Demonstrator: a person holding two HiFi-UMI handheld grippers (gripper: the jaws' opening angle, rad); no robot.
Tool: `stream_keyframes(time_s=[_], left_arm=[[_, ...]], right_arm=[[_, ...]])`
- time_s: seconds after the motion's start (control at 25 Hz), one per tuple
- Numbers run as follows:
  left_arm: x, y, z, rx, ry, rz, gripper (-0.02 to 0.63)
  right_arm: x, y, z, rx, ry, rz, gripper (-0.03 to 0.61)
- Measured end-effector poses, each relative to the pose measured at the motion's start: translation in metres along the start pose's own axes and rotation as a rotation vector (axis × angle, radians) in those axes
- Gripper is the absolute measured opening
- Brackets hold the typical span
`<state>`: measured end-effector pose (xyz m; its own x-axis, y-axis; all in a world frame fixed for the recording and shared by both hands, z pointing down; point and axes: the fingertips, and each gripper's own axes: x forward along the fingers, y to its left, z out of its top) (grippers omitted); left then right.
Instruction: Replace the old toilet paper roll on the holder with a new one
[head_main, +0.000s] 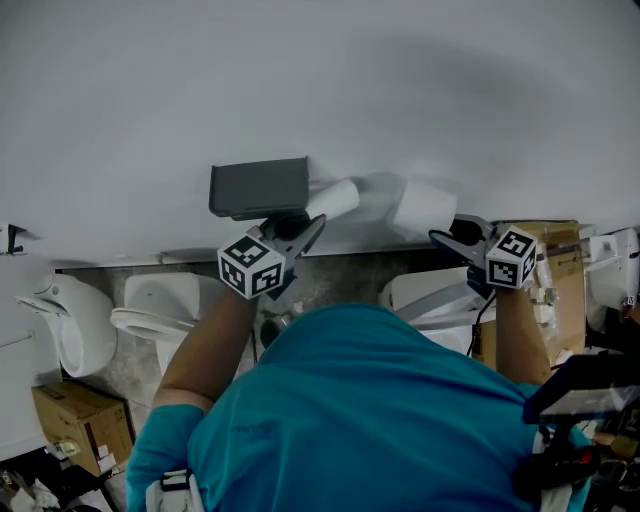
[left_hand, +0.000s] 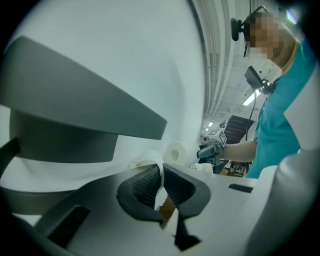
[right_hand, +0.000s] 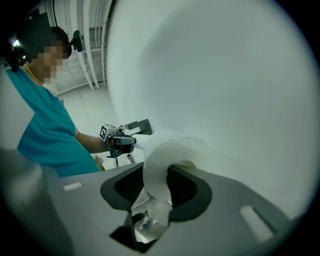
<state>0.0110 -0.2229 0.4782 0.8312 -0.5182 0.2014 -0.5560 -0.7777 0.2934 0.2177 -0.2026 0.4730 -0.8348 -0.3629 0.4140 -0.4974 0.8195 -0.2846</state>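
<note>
A grey toilet paper holder (head_main: 258, 187) is fixed to the white wall. Just right of it, my left gripper (head_main: 312, 228) is shut on the old roll (head_main: 335, 198), a slim, nearly spent one. In the left gripper view the pads (left_hand: 145, 184) pinch its thin white wall with brown cardboard (left_hand: 168, 207) showing, under the holder's cover (left_hand: 75, 107). Further right, my right gripper (head_main: 440, 238) is shut on the thick new roll (head_main: 425, 205), held near the wall. In the right gripper view the new roll's wall (right_hand: 157, 170) sits between the jaws.
Several white toilets (head_main: 160, 305) stand on the floor below the wall, one (head_main: 430, 295) under the right hand. Cardboard boxes (head_main: 80, 420) sit at lower left and at the right (head_main: 558, 265). The person's teal shirt (head_main: 360, 420) fills the foreground.
</note>
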Motion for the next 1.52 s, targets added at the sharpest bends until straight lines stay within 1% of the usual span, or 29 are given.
stream_keyframes(time_s=[0.12, 0.28, 0.72, 1.08, 1.32, 1.44, 1.52], left_arm=[[0.0, 0.0, 0.0, 0.012, 0.004, -0.011, 0.021], [-0.002, -0.001, 0.0, -0.003, -0.002, -0.031, 0.021], [-0.025, -0.003, 0.002, -0.114, -0.068, -0.102, 0.021], [-0.044, -0.007, -0.001, -0.14, -0.073, -0.14, 0.021], [-0.017, -0.02, 0.007, -0.128, -0.091, -0.187, 0.021], [-0.002, -0.023, 0.006, -0.128, -0.122, -0.186, 0.021], [0.005, -0.021, 0.003, -0.123, -0.15, -0.171, 0.021]], right_arm=[[0.001, 0.001, 0.0, 0.003, 0.002, 0.001, 0.137], [0.0, 0.001, -0.002, 0.005, 0.005, 0.0, 0.137], [0.0, 0.002, -0.006, 0.011, 0.009, 0.003, 0.137], [0.001, 0.004, -0.003, 0.006, 0.006, 0.013, 0.137], [0.001, 0.006, -0.003, 0.006, 0.006, 0.021, 0.137], [0.0, 0.009, -0.004, 0.004, 0.013, 0.03, 0.137], [-0.001, 0.009, -0.005, 0.003, 0.016, 0.031, 0.137]])
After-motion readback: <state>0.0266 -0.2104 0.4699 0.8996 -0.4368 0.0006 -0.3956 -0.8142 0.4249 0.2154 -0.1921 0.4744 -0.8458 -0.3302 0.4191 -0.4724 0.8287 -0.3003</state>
